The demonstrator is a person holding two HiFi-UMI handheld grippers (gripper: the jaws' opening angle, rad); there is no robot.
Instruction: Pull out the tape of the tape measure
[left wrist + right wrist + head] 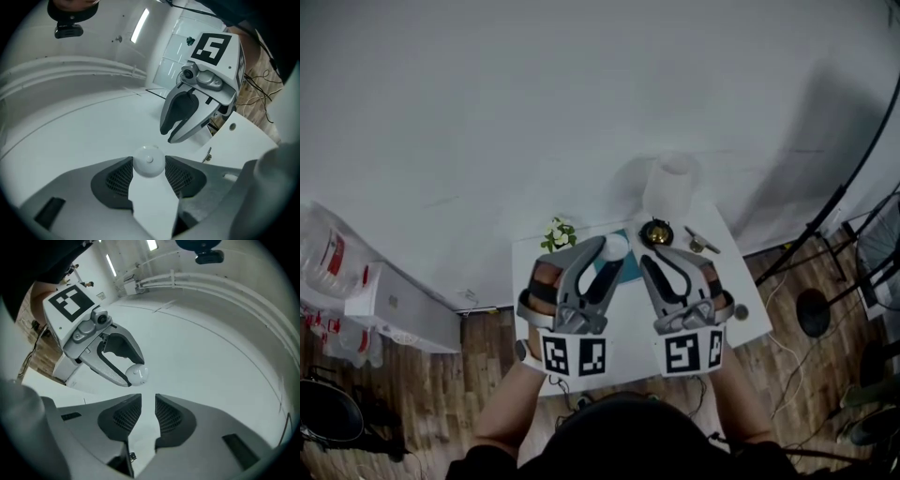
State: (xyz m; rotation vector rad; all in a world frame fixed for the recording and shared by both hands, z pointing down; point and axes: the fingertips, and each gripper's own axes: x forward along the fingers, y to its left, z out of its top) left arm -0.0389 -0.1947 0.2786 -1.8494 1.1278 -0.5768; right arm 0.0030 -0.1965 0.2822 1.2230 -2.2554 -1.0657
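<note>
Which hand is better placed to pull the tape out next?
Right, probably. The left gripper is clamped on the round white tape measure, so it serves as the holder; the right gripper is empty, jaws slightly apart, close beside it. The tape's end isn't visible.

The tape measure (149, 161) looks like smooth, shiny white plastic. The fingers (117, 177) are dark and bumpy inside. The desk (628, 328) is smooth and white. The floor (478, 370) is wood.
</note>
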